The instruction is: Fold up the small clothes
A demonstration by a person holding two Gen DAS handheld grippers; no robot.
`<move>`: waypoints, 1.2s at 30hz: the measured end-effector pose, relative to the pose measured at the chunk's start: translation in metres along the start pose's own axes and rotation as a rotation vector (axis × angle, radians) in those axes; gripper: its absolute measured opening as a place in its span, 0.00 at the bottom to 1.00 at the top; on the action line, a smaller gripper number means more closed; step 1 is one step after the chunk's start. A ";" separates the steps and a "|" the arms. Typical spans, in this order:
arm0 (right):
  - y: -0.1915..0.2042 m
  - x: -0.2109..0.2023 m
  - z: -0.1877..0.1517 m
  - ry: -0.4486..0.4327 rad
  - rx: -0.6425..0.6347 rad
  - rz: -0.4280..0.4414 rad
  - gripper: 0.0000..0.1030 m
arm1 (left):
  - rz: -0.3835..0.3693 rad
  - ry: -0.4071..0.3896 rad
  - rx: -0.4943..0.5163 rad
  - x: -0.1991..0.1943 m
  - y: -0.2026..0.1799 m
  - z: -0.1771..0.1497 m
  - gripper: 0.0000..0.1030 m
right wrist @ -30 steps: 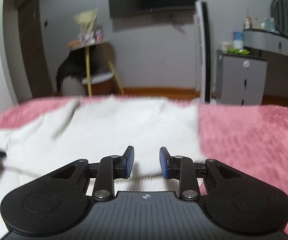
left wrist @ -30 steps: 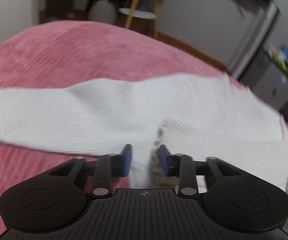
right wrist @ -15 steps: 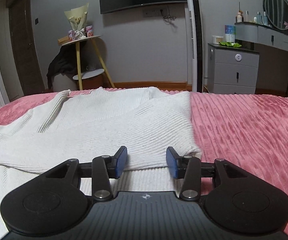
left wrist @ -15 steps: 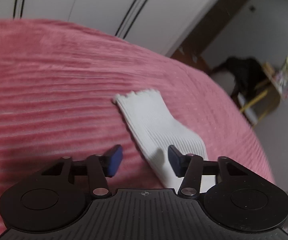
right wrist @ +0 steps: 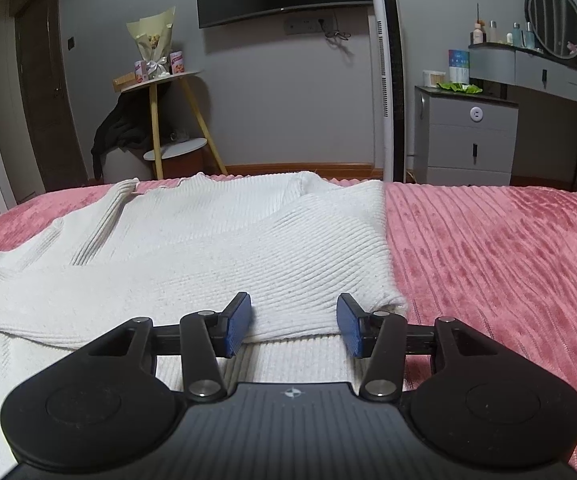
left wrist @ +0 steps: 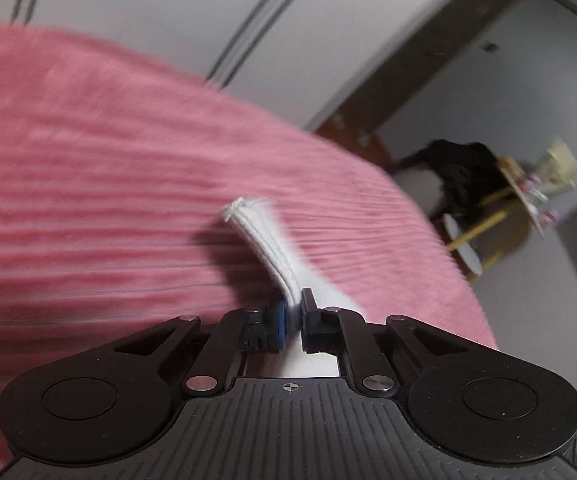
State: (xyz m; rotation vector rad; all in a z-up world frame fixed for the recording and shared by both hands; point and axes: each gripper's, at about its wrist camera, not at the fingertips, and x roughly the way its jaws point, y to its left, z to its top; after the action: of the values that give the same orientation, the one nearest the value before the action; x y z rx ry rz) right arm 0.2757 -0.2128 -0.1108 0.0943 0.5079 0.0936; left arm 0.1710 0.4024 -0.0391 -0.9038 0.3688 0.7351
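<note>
Knitwear, white and ribbed, lies spread on the pink ribbed bedspread (right wrist: 508, 264): a sweater (right wrist: 216, 248) whose body runs away from the right wrist camera toward the far edge of the bed, with one sleeve folded across it so that the sleeve's long axis runs left to right over the body. The folded edge on the right side forms a straight line running away from the camera, beside bare bedspread. The right gripper (right wrist: 294, 322) hovers low over the near end of that fold; its jaws are opening, with the blue pads apart and only cloth beneath them, nothing pinched. In the left wrist view, the left gripper (left wrist: 293, 320) is clamped tight on the sleeve (left wrist: 266, 248), which is gathered into a narrow ribbed band. The band rises out from between the pads and curves up and to the left, its cuff end pointing toward the far left, with a shadow on the bedspread beside it. That view is motion-blurred.
</note>
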 end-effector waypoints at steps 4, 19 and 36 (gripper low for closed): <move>-0.004 -0.003 0.001 -0.005 0.017 0.013 0.46 | -0.165 -0.006 0.238 -0.034 -0.074 -0.026 0.08; -0.020 -0.007 0.001 -0.010 0.104 0.075 0.46 | -0.366 0.346 0.901 -0.072 -0.231 -0.284 0.37; 0.037 0.015 0.014 0.240 0.341 0.450 0.43 | -0.040 0.200 0.601 -0.100 -0.117 -0.224 0.75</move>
State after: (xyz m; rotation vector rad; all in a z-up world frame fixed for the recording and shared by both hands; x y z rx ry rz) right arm 0.2931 -0.1757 -0.1013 0.5360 0.7329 0.4620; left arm 0.1864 0.1314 -0.0443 -0.4113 0.7027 0.4535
